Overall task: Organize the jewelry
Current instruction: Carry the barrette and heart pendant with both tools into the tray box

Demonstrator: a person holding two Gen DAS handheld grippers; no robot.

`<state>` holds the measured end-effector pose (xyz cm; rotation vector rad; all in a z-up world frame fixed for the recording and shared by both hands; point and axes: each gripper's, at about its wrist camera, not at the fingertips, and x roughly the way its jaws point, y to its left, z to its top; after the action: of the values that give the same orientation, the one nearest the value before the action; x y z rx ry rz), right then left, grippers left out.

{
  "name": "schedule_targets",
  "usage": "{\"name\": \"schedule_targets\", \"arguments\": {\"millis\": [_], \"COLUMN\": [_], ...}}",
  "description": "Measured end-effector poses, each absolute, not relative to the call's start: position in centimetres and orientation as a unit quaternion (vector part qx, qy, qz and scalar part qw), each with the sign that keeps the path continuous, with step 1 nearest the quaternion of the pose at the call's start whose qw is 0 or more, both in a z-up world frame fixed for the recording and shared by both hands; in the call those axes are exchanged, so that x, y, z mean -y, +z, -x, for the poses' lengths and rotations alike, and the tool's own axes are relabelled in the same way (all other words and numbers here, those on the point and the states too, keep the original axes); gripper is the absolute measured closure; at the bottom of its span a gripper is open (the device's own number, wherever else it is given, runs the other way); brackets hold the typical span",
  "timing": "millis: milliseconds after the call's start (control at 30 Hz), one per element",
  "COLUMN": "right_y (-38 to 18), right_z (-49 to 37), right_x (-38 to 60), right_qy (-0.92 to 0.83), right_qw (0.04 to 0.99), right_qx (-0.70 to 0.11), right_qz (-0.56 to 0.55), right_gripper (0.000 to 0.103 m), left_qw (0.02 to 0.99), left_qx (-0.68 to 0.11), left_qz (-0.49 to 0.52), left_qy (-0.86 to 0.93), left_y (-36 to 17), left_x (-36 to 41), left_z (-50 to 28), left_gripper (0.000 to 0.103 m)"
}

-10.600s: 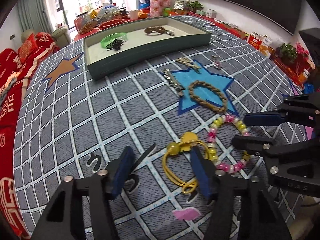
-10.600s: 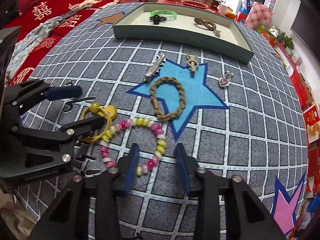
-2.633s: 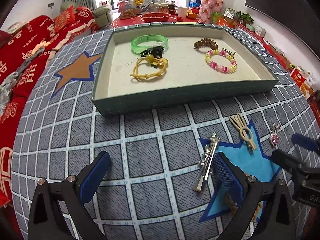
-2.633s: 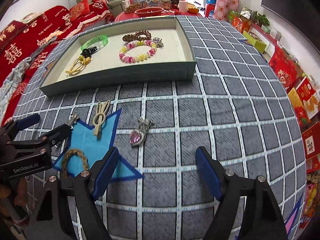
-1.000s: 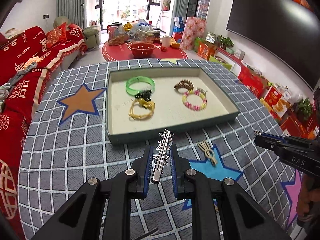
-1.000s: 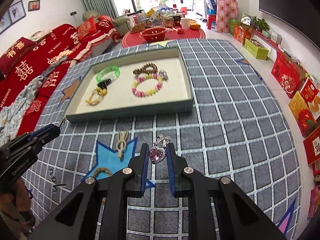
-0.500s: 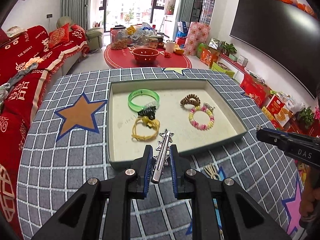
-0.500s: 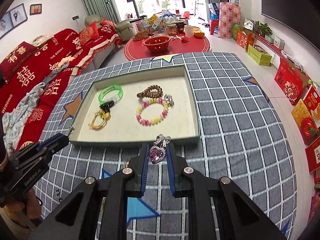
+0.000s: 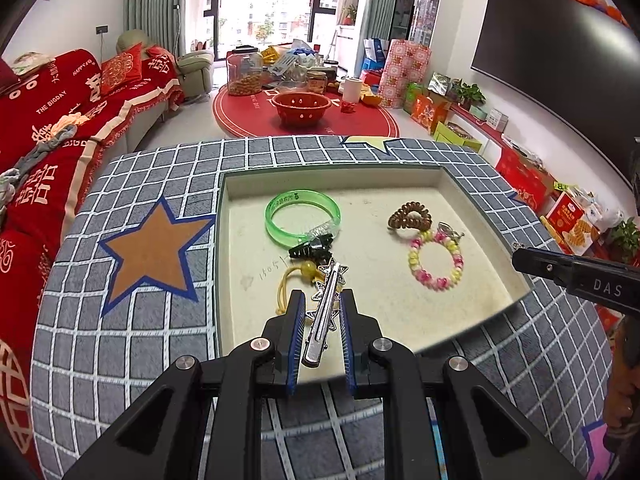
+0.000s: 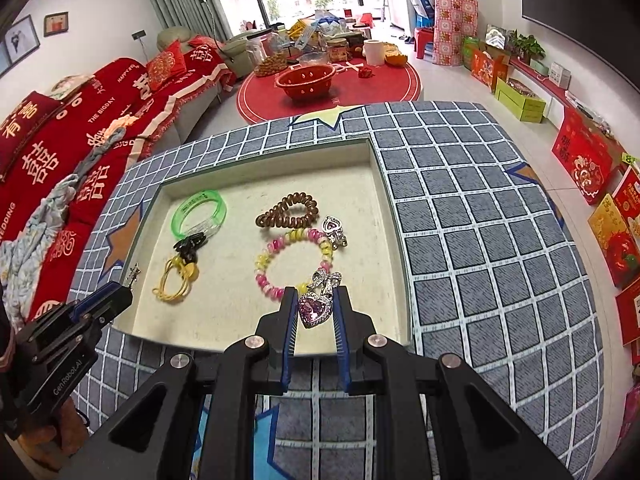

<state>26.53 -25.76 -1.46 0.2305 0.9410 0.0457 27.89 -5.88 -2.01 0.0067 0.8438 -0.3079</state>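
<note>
- The left gripper (image 9: 320, 312) is clenching the silver star hair clip (image 9: 325, 308) in its jaws, over the tray's (image 9: 218, 264) near left edge.
- The right gripper (image 10: 315, 312) is gripping the purple heart pendant (image 10: 316, 306), hanging above the tray's near right corner, beside the beaded bracelet (image 10: 292, 260).

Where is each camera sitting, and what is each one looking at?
Left wrist view: sits on the left gripper, looking forward over the tray; its fingers clamp a silver star hair clip, and the right gripper pokes in at right.
Right wrist view: sits on the right gripper, facing the same tray; its fingers clamp a purple heart pendant, and the left gripper shows at left.
Both see the green bangle and beaded bracelet.
</note>
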Motion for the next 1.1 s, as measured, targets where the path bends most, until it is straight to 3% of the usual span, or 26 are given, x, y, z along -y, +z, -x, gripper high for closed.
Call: {"name": "schedule_targets", "arguments": {"millis": [1100], "right_y": [-7.0], "right_z": [-30.8], "right_x": [26.3], "right_qy": [-0.008], "right_qw": [0.863], "right_qx": [-0.493], "right_qz": [-0.112], "right_gripper": [0.084], "left_qw": [0.886], "left_qx": [-0.444], "left_qz": [-0.058], "left_qy": [-0.122], "left_y": [-6.3], "left_x": [8.1], "left_z": [-31.0], "left_gripper": [0.072]}}
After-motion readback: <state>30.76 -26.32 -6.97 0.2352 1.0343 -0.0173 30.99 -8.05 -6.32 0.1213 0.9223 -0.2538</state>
